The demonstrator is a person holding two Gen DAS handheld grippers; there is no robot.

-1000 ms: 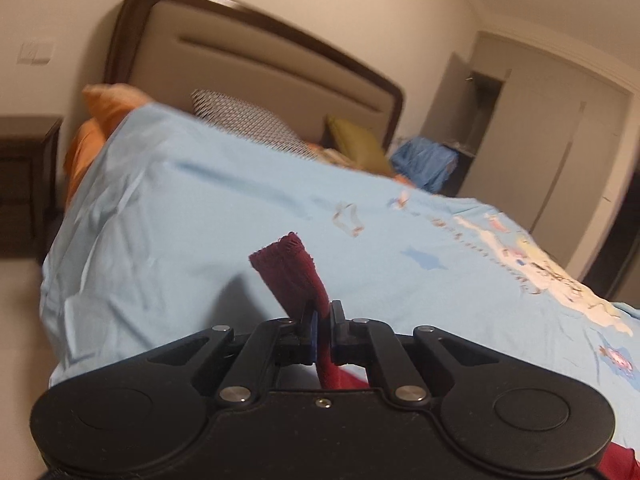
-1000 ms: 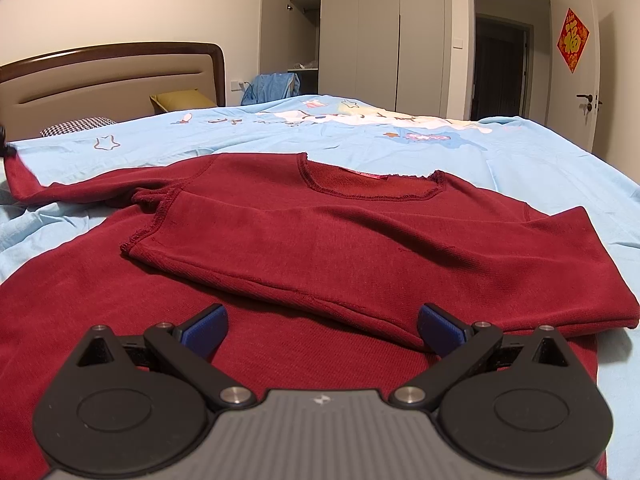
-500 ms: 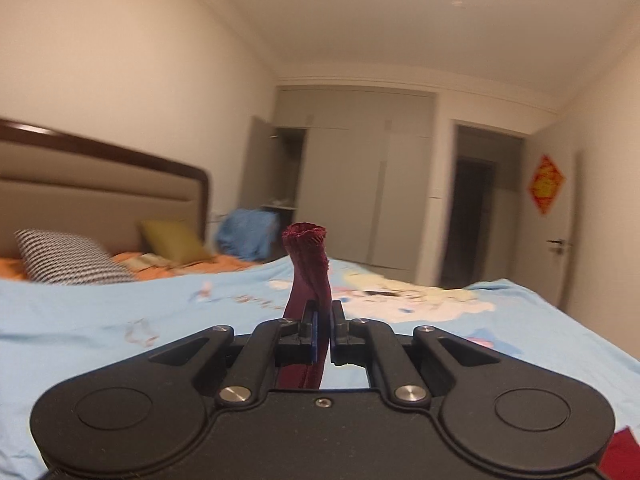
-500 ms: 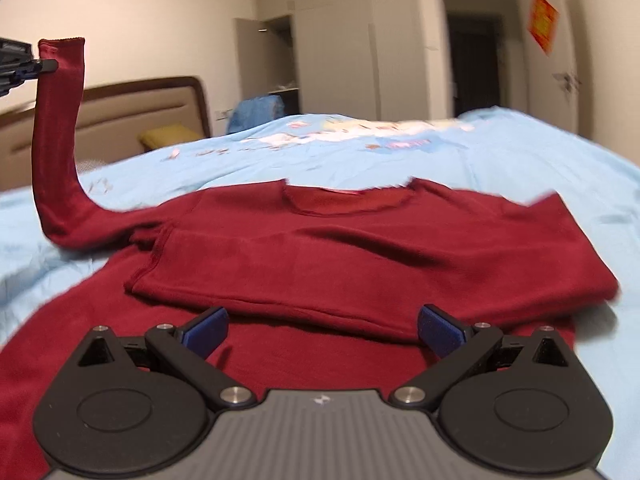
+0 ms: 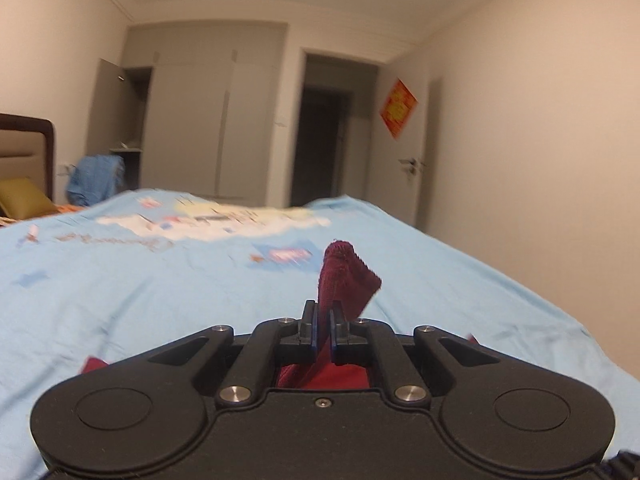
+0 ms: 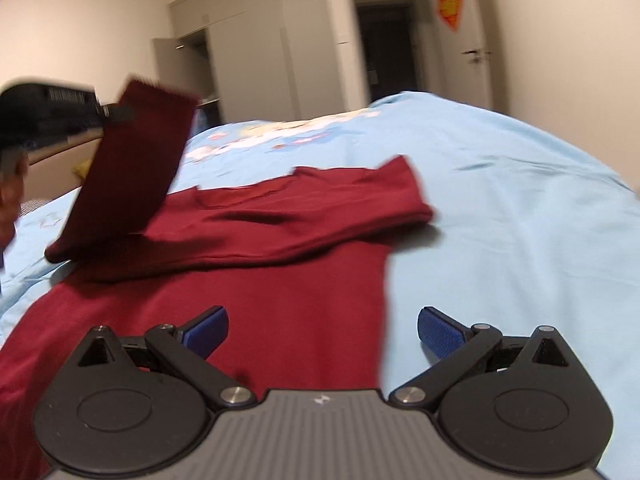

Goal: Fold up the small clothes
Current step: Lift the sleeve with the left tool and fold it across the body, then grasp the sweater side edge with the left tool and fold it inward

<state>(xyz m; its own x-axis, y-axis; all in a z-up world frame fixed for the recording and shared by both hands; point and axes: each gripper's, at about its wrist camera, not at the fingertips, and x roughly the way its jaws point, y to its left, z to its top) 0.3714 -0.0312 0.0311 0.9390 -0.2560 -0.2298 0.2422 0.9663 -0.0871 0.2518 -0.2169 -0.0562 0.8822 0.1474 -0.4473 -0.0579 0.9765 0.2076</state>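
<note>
While your right gripper (image 6: 320, 330) hangs low over the sweater (image 6: 280, 320), its blue pads (image 6: 438, 330) stand wide apart with nothing between them; the left pad is over the red cloth, the right pad over bare bedspread (image 6: 520, 220). The sweater lies flat on the bed, hem nearest you, neckline (image 6: 240, 196) toward the far side. One sleeve (image 6: 352, 208) is folded across the chest, its cuff end reaching the sweater's right edge. Your left gripper (image 5: 322, 326) is clamped together on the other sleeve's cuff (image 5: 346, 280), which sticks up past the fingertips, ribbed edge on top. From the right wrist view that gripper (image 6: 116, 114) sits up at the left, holding the sleeve (image 6: 128, 172) lifted off the bed; the sleeve slopes down from the pinch to the sweater's left shoulder, where it bends back onto the cloth. A bit of your hand (image 6: 10, 200) shows at the frame's left edge. Farther off, the bedspread's printed picture (image 5: 216, 220) runs across the bed. Beyond, left: headboard (image 5: 28, 148), olive pillow (image 5: 22, 202), blue garment (image 5: 96, 178) heaped by the open wardrobe (image 5: 192, 128). Farthest: a dark doorway (image 5: 324, 144) and a door (image 5: 400, 160) with a red paper diamond (image 5: 399, 108) on it. Both views are somewhat blurred.
</note>
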